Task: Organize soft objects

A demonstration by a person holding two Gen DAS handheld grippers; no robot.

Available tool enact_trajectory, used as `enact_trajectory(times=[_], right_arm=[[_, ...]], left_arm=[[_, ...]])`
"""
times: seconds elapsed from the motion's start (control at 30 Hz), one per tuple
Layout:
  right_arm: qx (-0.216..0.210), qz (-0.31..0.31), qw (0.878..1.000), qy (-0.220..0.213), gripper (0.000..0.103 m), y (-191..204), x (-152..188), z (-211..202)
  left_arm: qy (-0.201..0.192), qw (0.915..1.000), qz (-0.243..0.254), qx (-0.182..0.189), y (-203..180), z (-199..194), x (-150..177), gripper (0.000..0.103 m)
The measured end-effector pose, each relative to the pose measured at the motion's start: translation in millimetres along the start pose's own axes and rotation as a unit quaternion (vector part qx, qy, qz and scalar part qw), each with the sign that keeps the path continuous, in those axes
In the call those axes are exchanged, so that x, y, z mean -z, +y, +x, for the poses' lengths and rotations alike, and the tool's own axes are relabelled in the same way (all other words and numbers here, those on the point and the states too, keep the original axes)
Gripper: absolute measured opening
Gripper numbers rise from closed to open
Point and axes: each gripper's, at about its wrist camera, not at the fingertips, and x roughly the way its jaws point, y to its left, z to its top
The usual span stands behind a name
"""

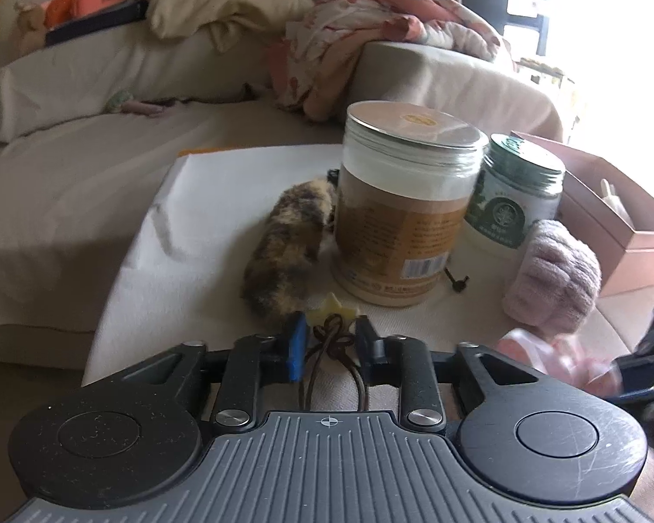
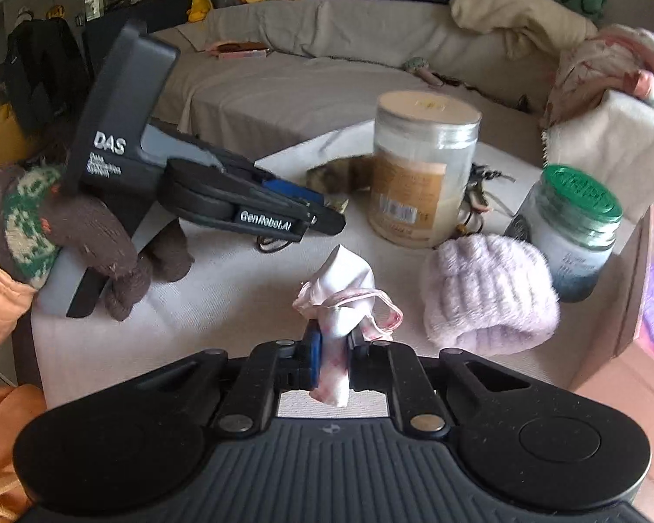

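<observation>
Right gripper [image 2: 332, 340] pinches a pink-edged white cloth [image 2: 342, 300] just above the white table [image 2: 222, 300] | left gripper [image 1: 329, 340] nearly closed around brown cord [image 1: 327, 342] | advice: lift the cloth clear before carrying it past the fluffy lilac roll [image 2: 488, 292].

Your two cameras sit low on the grippers, close to the table [image 1: 152, 261], both facing the sofa [image 1: 87, 165] — they share the tall jar [image 1: 403, 205], the green-lidded jar [image 2: 575, 235] and the pink knit roll [image 2: 488, 292].
</observation>
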Motion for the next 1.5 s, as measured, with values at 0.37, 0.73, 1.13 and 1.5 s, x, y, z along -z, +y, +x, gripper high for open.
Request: enact_trajectory(times=[0.37,0.73,1.13,1.5], right_arm=[[0.037,0.004,0.994,-0.098,0.011,-22.2,-26.5,-73.2],[0.211,0.107,0.947,-0.218,0.011,-138.5,-42.8,-171.2],[0.227,0.203,0.947,-0.105,0.011,-231.4,46.1,-133.5],[0.199,0.202,0.958,-0.041,0.054,-226.8,37.4,-71.3]], left_arm=[[-0.095,0.995,-0.012,0.028,-1.9,-73.5,-25.7,0.022],[-0.179,0.9766,0.039,0.112,-88.7,-72.5,-197.7,0.022],[0.084,0.9599,0.047,0.263,-227.9,100.7,-138.1,0.023],[0.008,0.968,0.028,0.249,-190.5,69.7,-152.8,0.023]])
